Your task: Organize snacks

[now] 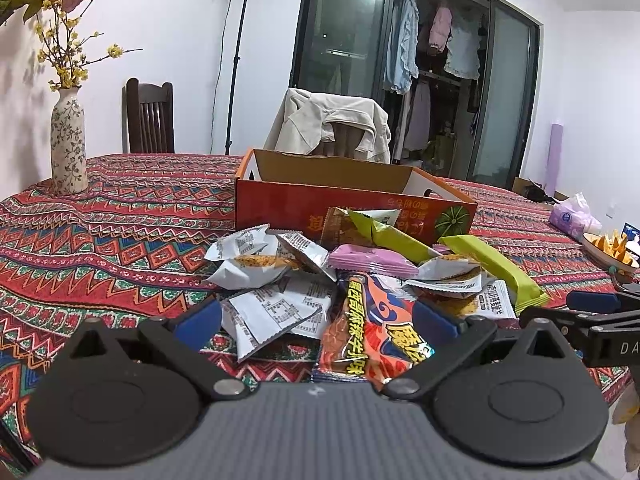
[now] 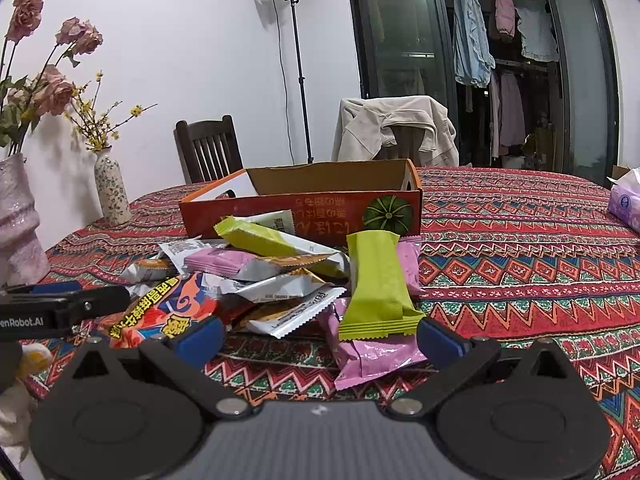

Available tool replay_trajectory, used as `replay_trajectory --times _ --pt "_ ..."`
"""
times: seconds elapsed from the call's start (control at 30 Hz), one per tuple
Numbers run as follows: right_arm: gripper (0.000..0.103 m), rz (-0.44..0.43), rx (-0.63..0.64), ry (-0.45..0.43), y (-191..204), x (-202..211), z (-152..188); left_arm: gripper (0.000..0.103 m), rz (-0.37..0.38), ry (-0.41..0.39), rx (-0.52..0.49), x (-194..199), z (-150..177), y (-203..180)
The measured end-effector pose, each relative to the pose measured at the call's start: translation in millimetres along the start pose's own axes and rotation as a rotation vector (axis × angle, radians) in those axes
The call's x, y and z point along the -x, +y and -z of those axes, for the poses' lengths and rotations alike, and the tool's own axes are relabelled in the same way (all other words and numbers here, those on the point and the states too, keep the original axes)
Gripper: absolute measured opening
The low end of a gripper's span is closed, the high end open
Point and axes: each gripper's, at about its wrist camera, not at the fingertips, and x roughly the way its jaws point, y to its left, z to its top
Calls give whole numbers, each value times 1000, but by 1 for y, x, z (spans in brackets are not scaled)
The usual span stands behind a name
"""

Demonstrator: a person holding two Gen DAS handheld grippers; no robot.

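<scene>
A heap of wrapped snacks lies on the patterned tablecloth in front of an open orange cardboard box. My left gripper is open, its blue pads on either side of an orange-red snack bag and a white packet. My right gripper is open too, straddling a lime-green bar lying on a pink packet. The orange-red snack bag appears at the left of the right wrist view. More green, pink and silver packets pile up toward the box.
A floral vase stands at the table's left, a larger pink vase closer. A bowl of chips and a tissue pack sit at the right. Two chairs stand behind the table.
</scene>
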Motion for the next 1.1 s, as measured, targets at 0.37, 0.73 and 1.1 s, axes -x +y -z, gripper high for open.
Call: replay_trajectory --times 0.37,0.73,1.1 --pt "103 1 1 0 0 0 0 103 0 -8 6 2 0 0" --pt "103 1 1 -2 0 1 0 103 1 -14 12 3 -1 2" --pt "103 1 8 -5 3 5 -4 103 4 -18 13 4 -2 3"
